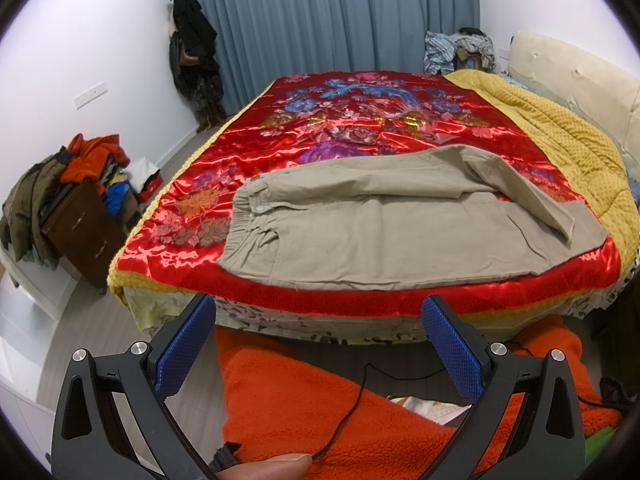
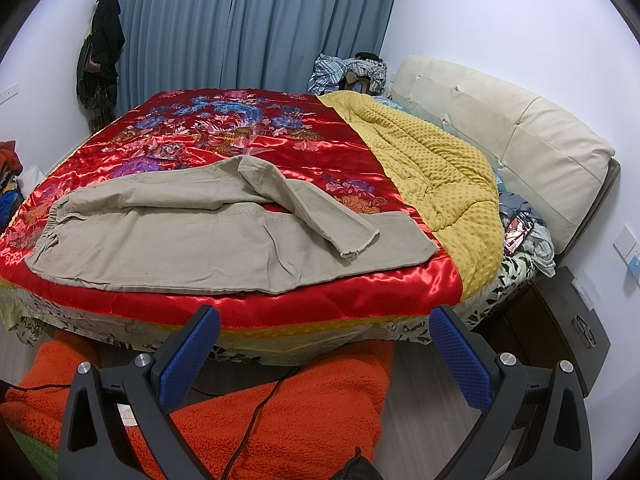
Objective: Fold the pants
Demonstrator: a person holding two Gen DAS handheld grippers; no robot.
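Note:
Beige pants point(image 1: 380, 232) lie spread on the red floral satin bedspread point(image 1: 340, 132), waistband to the left, legs to the right. The far leg is bent back over the near one, its hem near the right end point(image 2: 352, 248). The pants also show in the right wrist view point(image 2: 192, 236). My left gripper point(image 1: 318, 312) is open and empty, held off the near edge of the bed, below the pants. My right gripper point(image 2: 326, 322) is open and empty, also off the near bed edge, below the leg end.
A yellow dotted quilt point(image 2: 436, 172) is bunched at the right by the cream headboard point(image 2: 504, 120). An orange fleece point(image 1: 320, 400) with a black cable lies below the grippers. A dark nightstand point(image 2: 568, 320) stands at the right. A dresser piled with clothes point(image 1: 76, 216) stands at the left.

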